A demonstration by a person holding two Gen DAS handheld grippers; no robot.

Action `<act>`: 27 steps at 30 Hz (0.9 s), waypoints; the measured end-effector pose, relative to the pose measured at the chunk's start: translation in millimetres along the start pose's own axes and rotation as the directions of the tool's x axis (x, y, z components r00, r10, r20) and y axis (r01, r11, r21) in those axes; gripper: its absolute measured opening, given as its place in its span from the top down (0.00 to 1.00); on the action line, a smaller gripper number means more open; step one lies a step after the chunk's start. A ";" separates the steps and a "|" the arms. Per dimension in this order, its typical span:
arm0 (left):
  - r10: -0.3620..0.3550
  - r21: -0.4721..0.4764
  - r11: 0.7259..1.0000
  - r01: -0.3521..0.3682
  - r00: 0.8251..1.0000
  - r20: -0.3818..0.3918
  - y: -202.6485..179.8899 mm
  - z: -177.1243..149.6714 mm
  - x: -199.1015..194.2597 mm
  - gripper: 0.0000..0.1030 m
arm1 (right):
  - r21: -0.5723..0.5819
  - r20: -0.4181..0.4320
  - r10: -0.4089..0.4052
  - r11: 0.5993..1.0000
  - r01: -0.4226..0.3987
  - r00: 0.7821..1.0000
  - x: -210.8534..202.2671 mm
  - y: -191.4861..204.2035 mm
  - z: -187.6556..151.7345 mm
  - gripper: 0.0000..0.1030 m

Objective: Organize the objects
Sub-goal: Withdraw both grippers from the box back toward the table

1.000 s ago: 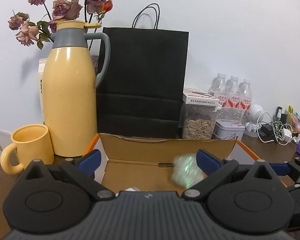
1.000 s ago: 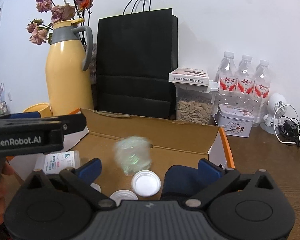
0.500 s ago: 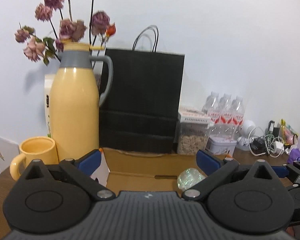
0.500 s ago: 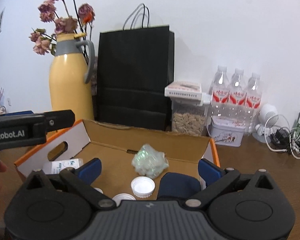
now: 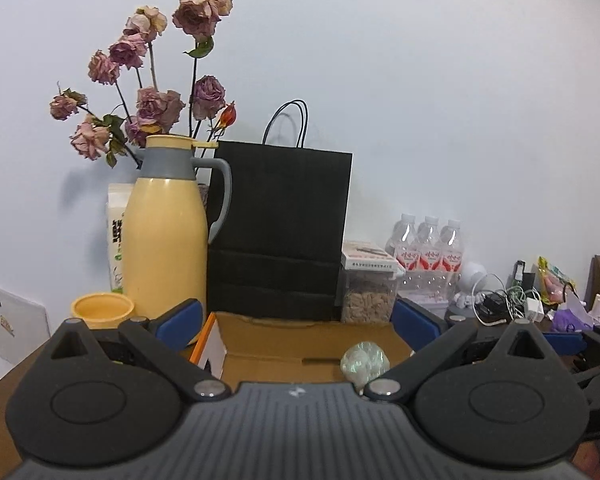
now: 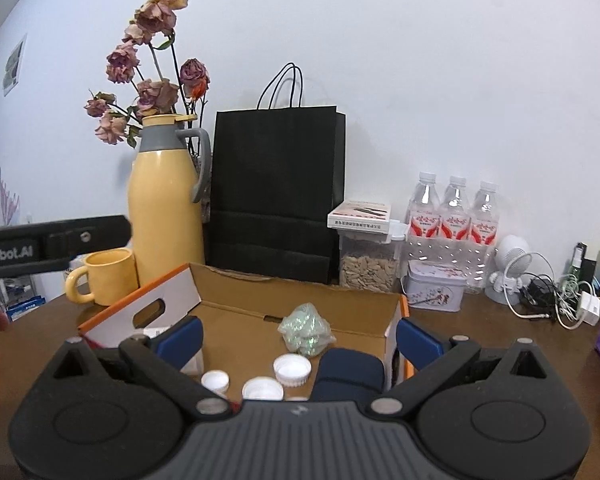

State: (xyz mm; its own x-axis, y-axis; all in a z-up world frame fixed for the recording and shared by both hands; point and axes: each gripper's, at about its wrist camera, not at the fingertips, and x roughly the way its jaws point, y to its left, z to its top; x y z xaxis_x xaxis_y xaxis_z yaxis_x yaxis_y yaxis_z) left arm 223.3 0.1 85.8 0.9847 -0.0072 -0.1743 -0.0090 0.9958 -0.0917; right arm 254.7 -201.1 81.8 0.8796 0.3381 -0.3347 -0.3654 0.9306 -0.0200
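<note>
An open cardboard box [image 6: 236,286] with orange edges sits on the brown table. Inside it lie a crumpled green shiny wrapper [image 6: 306,330], three white bottle caps [image 6: 292,369] and a dark blue object [image 6: 348,374]. The wrapper also shows in the left wrist view [image 5: 365,362], inside the box [image 5: 300,330]. My left gripper [image 5: 298,322] is open and empty, held above the box's near side. My right gripper [image 6: 298,338] is open and empty, above the box's front. The left gripper's body shows at the left of the right wrist view [image 6: 52,240].
Behind the box stand a yellow thermos [image 6: 166,208] with dried roses, a yellow mug [image 6: 106,276], a black paper bag [image 6: 276,196], a seed jar [image 6: 368,264], a tin [image 6: 436,286] and three water bottles [image 6: 456,224]. Cables and chargers [image 6: 556,296] lie at right.
The green wrapper has dropped and come to rest in the box. Both grippers have risen and drawn back from the box, staying open.
</note>
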 end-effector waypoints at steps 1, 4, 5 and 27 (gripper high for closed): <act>0.000 0.001 1.000 0.001 1.000 -0.005 1.1 -2.9 -6.9 0.00 | 0.001 0.000 -0.001 1.000 0.001 1.000 -6.1 -0.3 -2.7 0.00; 0.006 -0.002 1.000 -0.006 1.000 -0.017 5.6 -9.8 -25.2 0.00 | -0.004 -0.007 -0.011 1.000 0.011 1.000 -23.1 -1.3 -11.5 0.00; 0.009 -0.003 1.000 -0.009 1.000 -0.023 7.5 -11.4 -29.7 0.00 | -0.003 -0.012 -0.012 1.000 0.012 1.000 -28.7 -2.0 -15.1 0.00; 0.093 0.007 0.996 -0.093 0.984 -0.153 33.2 -48.8 -75.1 0.00 | 0.019 -0.212 -0.111 0.993 0.117 0.971 -71.9 -52.5 -95.4 0.01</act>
State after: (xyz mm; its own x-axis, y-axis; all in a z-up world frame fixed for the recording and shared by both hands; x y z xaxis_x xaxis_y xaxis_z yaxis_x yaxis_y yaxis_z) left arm 140.5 29.2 47.9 0.9413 0.0718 -0.3300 -0.0998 0.9926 -0.0686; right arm 181.5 -287.6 17.0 0.8298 0.1955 -0.5226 -0.2539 0.9663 -0.0417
